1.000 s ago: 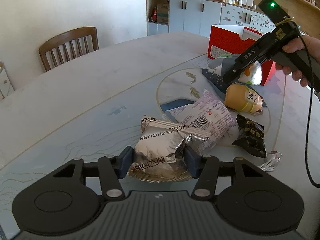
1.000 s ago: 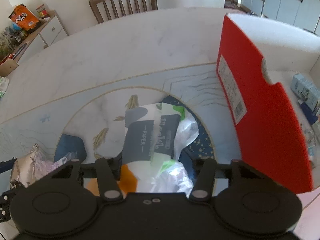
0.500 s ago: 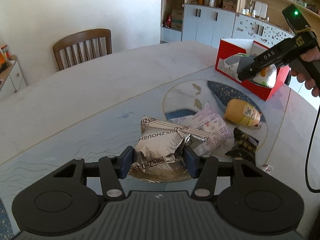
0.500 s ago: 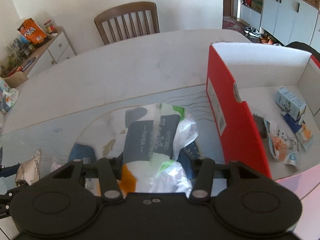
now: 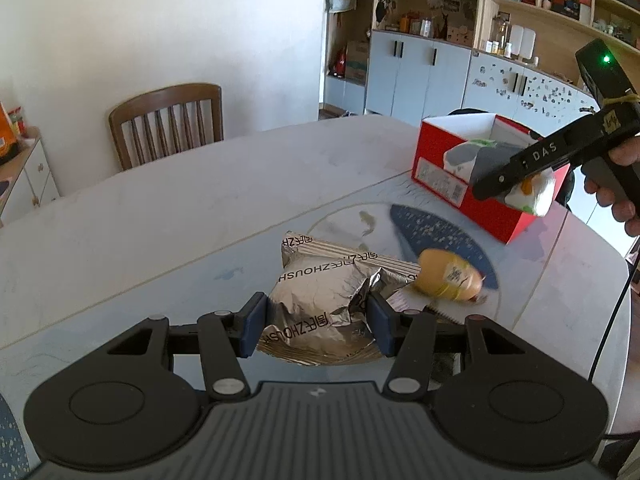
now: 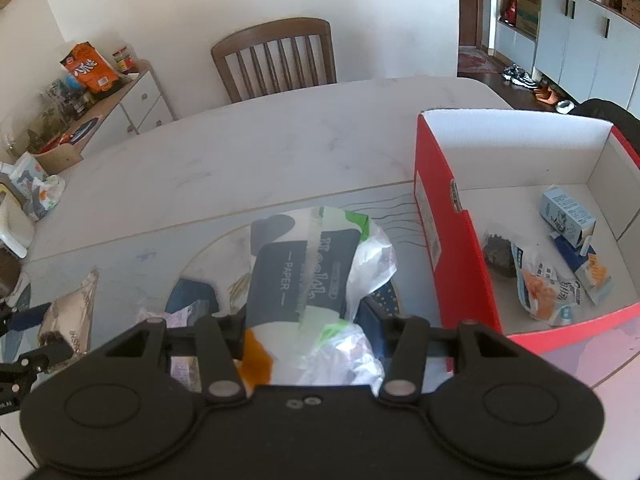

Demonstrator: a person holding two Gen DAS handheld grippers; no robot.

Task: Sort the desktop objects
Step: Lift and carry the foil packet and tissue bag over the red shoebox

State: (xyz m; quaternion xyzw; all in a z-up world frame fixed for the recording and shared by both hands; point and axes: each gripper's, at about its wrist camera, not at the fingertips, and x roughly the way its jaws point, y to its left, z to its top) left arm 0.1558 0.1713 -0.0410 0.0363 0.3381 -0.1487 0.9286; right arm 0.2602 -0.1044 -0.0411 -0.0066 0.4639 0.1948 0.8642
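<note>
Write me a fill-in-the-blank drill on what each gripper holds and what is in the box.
1. The left gripper is shut on a crinkled ____ snack bag.
2. The right gripper grips a pack of tissue paper printed with the word ____.
3. The open box is ____ outside and white inside.
4. A light blue ____ lies inside the box.

Missing words: silver; PAPER; red; carton
</note>
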